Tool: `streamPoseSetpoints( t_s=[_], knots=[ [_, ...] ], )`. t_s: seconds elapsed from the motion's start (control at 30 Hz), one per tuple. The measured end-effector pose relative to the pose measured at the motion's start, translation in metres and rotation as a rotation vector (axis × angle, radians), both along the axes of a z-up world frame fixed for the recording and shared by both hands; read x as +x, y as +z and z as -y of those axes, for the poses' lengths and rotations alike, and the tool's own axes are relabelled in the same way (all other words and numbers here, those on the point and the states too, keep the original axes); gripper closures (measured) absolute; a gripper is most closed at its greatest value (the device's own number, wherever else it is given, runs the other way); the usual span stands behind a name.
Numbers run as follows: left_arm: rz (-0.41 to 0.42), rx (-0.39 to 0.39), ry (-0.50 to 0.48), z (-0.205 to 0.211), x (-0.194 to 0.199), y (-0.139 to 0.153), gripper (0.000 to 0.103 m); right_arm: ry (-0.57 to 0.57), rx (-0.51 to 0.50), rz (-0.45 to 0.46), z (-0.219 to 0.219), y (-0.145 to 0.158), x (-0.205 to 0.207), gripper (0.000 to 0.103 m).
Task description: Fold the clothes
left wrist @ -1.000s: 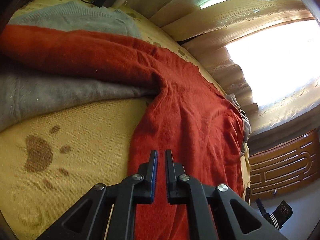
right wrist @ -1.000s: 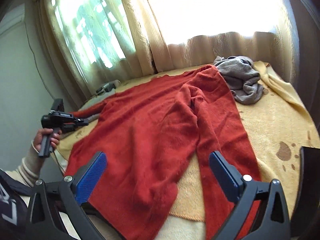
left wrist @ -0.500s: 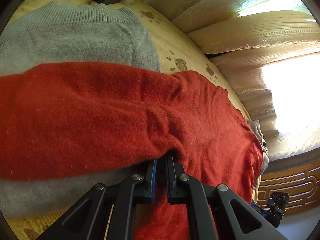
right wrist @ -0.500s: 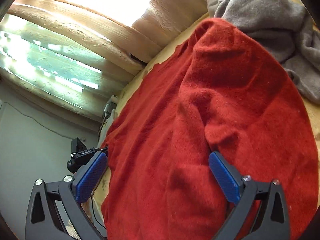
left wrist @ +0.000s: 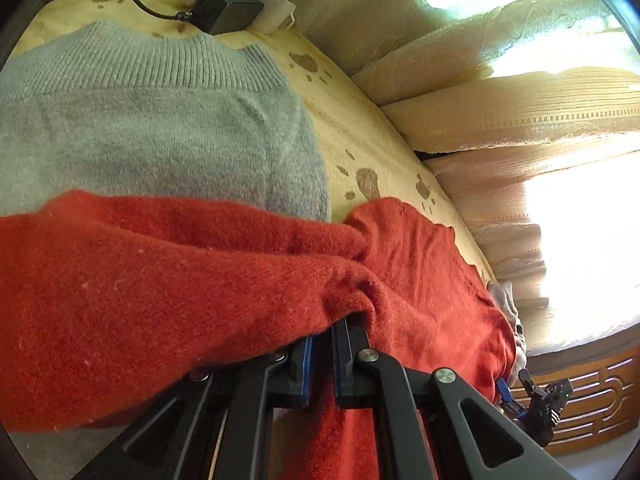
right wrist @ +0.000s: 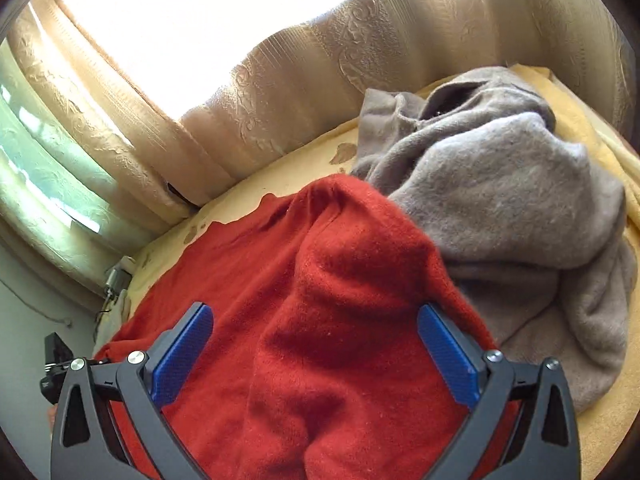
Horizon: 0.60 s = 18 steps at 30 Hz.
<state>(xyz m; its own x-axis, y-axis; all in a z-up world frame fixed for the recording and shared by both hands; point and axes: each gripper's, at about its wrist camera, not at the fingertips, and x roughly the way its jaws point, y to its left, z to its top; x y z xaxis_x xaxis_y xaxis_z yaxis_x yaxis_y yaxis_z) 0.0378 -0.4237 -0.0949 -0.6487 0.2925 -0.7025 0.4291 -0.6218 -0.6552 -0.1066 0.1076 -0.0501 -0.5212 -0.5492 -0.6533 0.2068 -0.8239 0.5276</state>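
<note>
Red sweater [left wrist: 168, 288] is lying across the yellow bed cover [left wrist: 360, 136], and it is the garment I am working on at present. Its body is spreading flat toward the curtains [right wrist: 288, 92], while a thick fold or sleeve of it is bunching over the tips of my left fingers [left wrist: 320, 344]. I am judging the fold as just begun: no clean crease or squared packet is showing in either view.

A blue-grey sweater [left wrist: 152, 132] is lying flat at 11 o'clock of the left view, its ribbed hem facing the power strip [left wrist: 224, 4] at 12 o'clock; part of it is sitting under the red sleeve. I am reading it as already laid out or finished, though I cannot confirm that. A taupe garment [right wrist: 512, 208] is sitting crumpled at 2 o'clock of the right view, touching the red sweater's far edge, so at least that piece is remaining to be folded.

My left fingers are standing nearly together, with only a thin slot between the blue pads. Red knit is draping over their tips, but whether cloth is pinched in the slot is hidden by the fold.

My right fingers [right wrist: 316, 356] are standing wide apart, one at 8 o'clock and one at 4 o'clock, straddling a raised ridge of the red sweater. The pads are not pressing on it.
</note>
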Motion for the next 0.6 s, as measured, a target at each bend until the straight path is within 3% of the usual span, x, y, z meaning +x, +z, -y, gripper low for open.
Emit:
streamPoseSetpoints(
  t_s=[0.17,0.3,0.5,0.6],
  knots=[
    [-0.019,-0.066,-0.005,-0.004,0.002,0.006,0.096,0.126,0.135,-0.077,0.015,0.014,0.027,0.000],
    [-0.059,-0.144,0.034,0.002,0.009,0.014,0.096,0.190,0.482,-0.176,0.035,0.013,0.052,0.000],
    [-0.055,-0.165,0.053,0.018,0.008,0.010,0.096,0.246,0.851,-0.266,0.046,-0.010,0.066,0.000],
    [-0.055,-0.181,0.049,0.017,0.005,0.009,0.096,0.257,0.852,-0.273,0.034,-0.016,0.053,0.000]
  ],
)
